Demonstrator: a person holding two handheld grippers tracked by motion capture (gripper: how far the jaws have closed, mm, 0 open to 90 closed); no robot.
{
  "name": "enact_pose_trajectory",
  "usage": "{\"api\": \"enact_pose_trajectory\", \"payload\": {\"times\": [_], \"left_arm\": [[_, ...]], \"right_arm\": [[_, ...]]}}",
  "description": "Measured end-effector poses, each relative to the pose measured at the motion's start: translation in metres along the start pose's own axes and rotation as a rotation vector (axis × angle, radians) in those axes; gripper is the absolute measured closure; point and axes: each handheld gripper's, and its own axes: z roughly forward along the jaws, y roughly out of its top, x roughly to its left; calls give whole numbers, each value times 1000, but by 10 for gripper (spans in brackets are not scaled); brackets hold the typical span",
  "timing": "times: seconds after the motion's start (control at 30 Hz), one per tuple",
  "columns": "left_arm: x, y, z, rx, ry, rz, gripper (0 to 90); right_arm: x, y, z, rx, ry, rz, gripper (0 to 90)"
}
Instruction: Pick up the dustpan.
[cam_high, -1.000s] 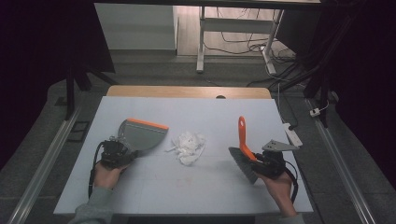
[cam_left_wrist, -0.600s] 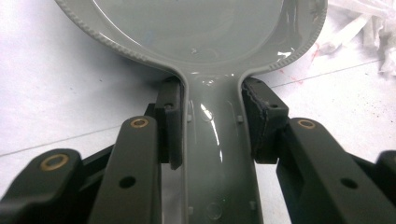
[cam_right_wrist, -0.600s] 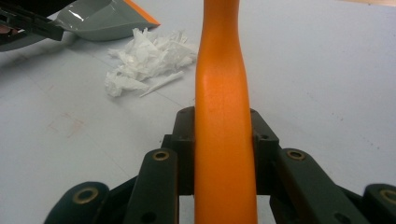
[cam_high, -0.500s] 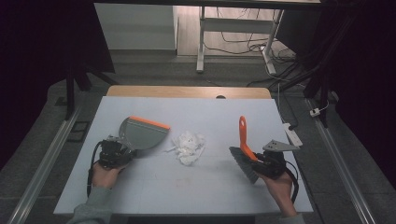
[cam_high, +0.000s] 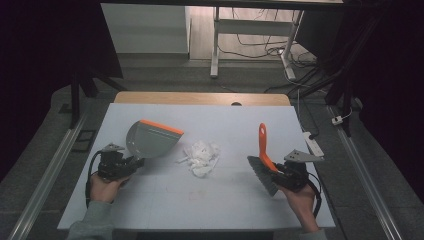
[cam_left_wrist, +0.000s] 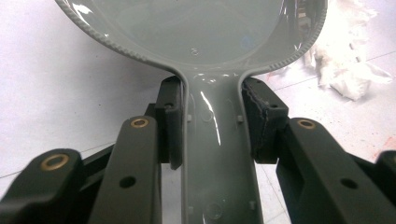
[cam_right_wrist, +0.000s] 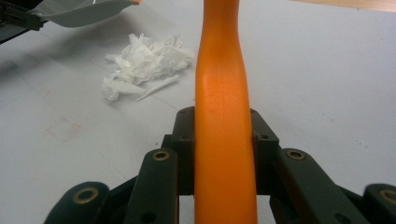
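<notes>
A grey dustpan (cam_high: 150, 140) with an orange front lip is lifted at the table's left, its pan tilted toward the middle. My left gripper (cam_high: 131, 162) is shut on the dustpan's handle (cam_left_wrist: 212, 140), one black pad on each side. A heap of crumpled white paper (cam_high: 201, 156) lies on the table between the two tools, also in the left gripper view (cam_left_wrist: 348, 65) and the right gripper view (cam_right_wrist: 144, 63). My right gripper (cam_high: 281, 172) is shut on the orange handle (cam_right_wrist: 223, 126) of a small brush (cam_high: 263, 162) whose grey bristles point down and left.
The white table top (cam_high: 210, 200) has a wooden strip along its far edge. A white power strip (cam_high: 313, 143) lies at the right edge. Metal rails run along both sides, and cables and desk legs stand on the floor beyond.
</notes>
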Motion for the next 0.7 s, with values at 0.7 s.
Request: {"api": "enact_pose_trajectory", "payload": {"times": [0.7], "left_arm": [[7,-10,-38,-52,-49,62,623]], "right_arm": [[3,5,-4,-37,17,6,703]]}}
